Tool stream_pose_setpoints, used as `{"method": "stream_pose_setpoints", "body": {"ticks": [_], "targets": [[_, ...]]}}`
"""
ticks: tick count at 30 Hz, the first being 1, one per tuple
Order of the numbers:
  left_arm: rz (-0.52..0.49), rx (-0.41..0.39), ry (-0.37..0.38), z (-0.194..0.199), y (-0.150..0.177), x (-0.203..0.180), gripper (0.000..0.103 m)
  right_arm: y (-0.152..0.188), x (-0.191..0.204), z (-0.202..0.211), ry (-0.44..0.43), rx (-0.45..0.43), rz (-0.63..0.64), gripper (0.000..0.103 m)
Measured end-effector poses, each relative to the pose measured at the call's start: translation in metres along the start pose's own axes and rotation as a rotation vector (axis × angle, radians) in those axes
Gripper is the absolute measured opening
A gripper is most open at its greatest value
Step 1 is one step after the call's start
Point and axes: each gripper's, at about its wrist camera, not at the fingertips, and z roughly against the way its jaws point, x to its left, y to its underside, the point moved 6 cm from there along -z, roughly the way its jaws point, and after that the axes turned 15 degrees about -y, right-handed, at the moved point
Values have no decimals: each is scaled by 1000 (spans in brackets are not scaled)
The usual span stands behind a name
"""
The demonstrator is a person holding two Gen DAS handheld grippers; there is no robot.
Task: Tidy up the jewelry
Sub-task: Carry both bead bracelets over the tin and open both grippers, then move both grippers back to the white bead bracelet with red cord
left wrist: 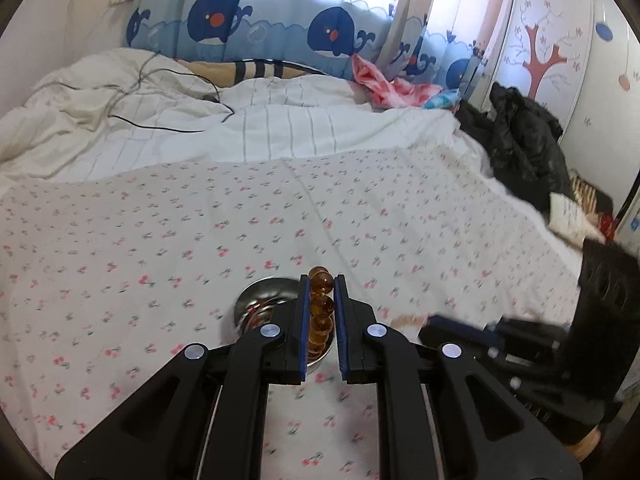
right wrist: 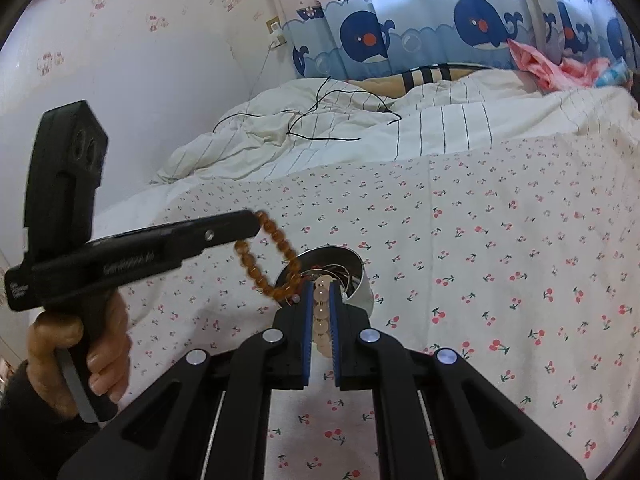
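Note:
My left gripper (left wrist: 321,280) is shut on an amber bead bracelet (left wrist: 320,304), held above a round metal bowl (left wrist: 256,306) on the cherry-print sheet. In the right wrist view the left gripper (right wrist: 256,222) comes in from the left and the amber bracelet (right wrist: 272,264) hangs from it as a loop over the bowl's (right wrist: 360,280) left rim. My right gripper (right wrist: 325,286) is shut on a pale pink bead bracelet (right wrist: 321,320) just in front of the bowl. The bowl holds thin chains or cords. In the left wrist view the right gripper (left wrist: 472,328) is blurred at the right.
The bowl stands on a bed with a cherry-print sheet (right wrist: 500,248). A white striped duvet (left wrist: 200,128) with a black cable lies behind. Whale-print curtains hang at the back. Dark clothes (left wrist: 524,144) are piled at the bed's right side. A wall is at the left (right wrist: 120,80).

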Motion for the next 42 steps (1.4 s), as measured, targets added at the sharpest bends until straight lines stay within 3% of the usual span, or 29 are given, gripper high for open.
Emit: {"method": "stream_pose_setpoints", "body": {"ticks": [5,8,10,13,17,22,26,28,30,31,33,38,42], "targets": [[41,66,45,-32,-2,-5,11,-1,-4,2,3,-7,-13,9],[21,160,-43,-63,9,-1,11,0,-6,1,4,-2,-18,9],[6,180,-97,-68,15,5,11,1,-7,-1,5,4,-21,9],[25,195,-133,-62,22,19,18,-1,-6,-2,-4,5,-19,9],[88,166,-156,-29,38,45,45,-11,1,-4,-46,-14,-22,9],[169,175,-174,-8,71,75,52,-32,9,-29,-131,-25,-61,9],[296,252,-135,-21,86,96,53,-36,7,-65,-195,-3,-135,9],[307,239,-134,-20,85,99,53,-27,-3,-88,-164,50,-163,9],[282,216,-147,-16,81,97,54,-16,-15,-103,-65,110,-144,10],[270,204,-158,-15,79,94,55,-11,-21,-107,-14,132,-133,15],[257,191,-165,-12,76,91,58,-6,-29,-103,36,116,-132,53],[226,185,-160,-9,72,83,59,-8,-23,-67,54,20,-88,61],[211,168,-186,-5,68,84,65,6,-13,-49,51,46,-72,64]]}}
